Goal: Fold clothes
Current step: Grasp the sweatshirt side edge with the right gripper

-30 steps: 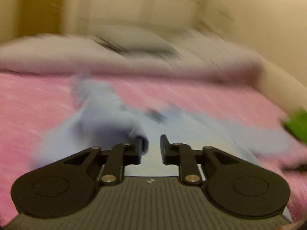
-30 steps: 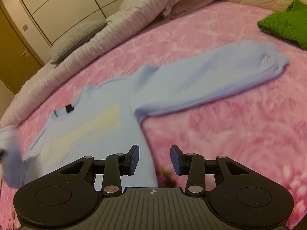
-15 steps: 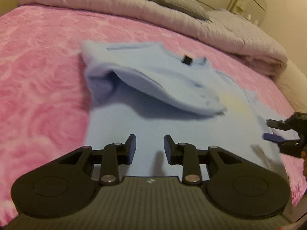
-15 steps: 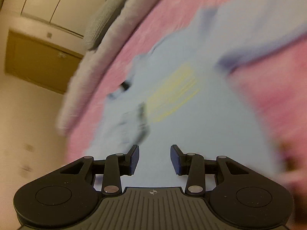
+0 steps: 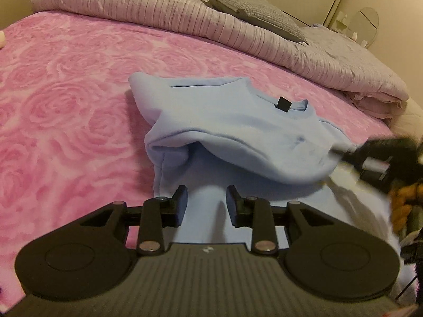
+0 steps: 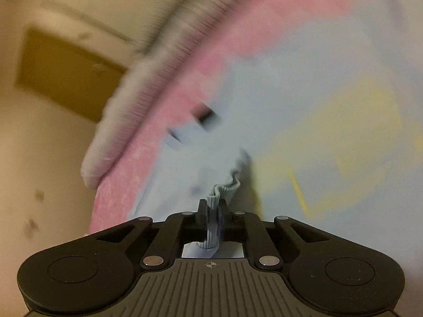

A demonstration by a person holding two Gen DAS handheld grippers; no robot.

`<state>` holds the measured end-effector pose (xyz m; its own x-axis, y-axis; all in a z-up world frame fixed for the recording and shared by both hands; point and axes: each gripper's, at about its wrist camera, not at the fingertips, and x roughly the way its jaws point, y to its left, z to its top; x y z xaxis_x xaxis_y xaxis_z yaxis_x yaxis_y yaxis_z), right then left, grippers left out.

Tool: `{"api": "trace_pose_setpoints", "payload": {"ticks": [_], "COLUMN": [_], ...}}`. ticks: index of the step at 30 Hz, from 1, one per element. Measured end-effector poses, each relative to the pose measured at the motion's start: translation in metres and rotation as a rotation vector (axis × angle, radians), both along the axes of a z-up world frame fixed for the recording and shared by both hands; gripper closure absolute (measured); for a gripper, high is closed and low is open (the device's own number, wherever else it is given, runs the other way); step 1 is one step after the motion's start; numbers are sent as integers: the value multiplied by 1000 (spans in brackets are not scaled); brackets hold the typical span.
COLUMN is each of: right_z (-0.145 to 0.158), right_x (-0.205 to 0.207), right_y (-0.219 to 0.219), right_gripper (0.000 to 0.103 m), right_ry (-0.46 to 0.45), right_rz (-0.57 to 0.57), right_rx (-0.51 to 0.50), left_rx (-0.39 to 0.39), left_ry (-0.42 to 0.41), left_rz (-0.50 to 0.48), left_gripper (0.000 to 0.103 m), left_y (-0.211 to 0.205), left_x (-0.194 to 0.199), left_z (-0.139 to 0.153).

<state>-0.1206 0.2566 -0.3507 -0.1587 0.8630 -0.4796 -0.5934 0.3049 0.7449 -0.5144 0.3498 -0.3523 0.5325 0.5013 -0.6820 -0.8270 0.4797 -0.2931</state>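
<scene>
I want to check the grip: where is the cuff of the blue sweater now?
In the right wrist view the ribbed cuff is pinched in the shut right gripper, low in the middle, over the blue sweater on the pink bed cover.

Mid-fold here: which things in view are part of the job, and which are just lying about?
In the job:
light blue sweatshirt
its ribbed cuff, clamped in the right gripper
left gripper, open

Lying about:
grey pillow
lilac quilt
pink bedspread
</scene>
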Motion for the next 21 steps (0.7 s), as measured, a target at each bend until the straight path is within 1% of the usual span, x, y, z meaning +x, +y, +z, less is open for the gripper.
{"api": "trace_pose_setpoints", "payload": {"ticks": [2, 3, 6, 7, 10, 11, 12, 15, 18, 20, 21], "right_z": [33, 47, 45, 34, -13, -16, -14, 2, -3, -12, -8], "right_x": [-6, -7, 14, 29, 74, 82, 85, 82, 81, 78, 77], "right_y": [-14, -24, -43, -46, -54, -61, -65, -71, -71, -79, -91], "right_gripper": [95, 95, 95, 95, 95, 95, 95, 95, 95, 94, 94], "right_ry": [-164, -261, -383, -359, -198, -158, -147, -193, -182, -127, -128], "right_rz": [21, 4, -85, -108, -151, -158, -162, -166, -151, -170, -188], "right_rx": [138, 175, 45, -36, -202, -180, -159, -90, -228, -237, -250], "left_rx": [-3, -3, 2, 4, 9, 11, 10, 8, 9, 15, 18], "left_ry": [-4, 3, 24, 34, 64, 70, 73, 86, 103, 121, 131], "left_rz": [-7, -6, -18, -22, -33, -37, -38, -25, -16, -22, -25], "left_gripper": [77, 77, 77, 77, 77, 77, 77, 77, 77, 77, 78], "left_y": [1, 1, 3, 3, 4, 3, 4, 5, 2, -6, -10], "left_x": [2, 4, 12, 14, 21, 22, 22, 23, 24, 26, 27], "left_z": [-3, -4, -7, -8, -11, -11, -11, -11, -9, -5, -2]}}
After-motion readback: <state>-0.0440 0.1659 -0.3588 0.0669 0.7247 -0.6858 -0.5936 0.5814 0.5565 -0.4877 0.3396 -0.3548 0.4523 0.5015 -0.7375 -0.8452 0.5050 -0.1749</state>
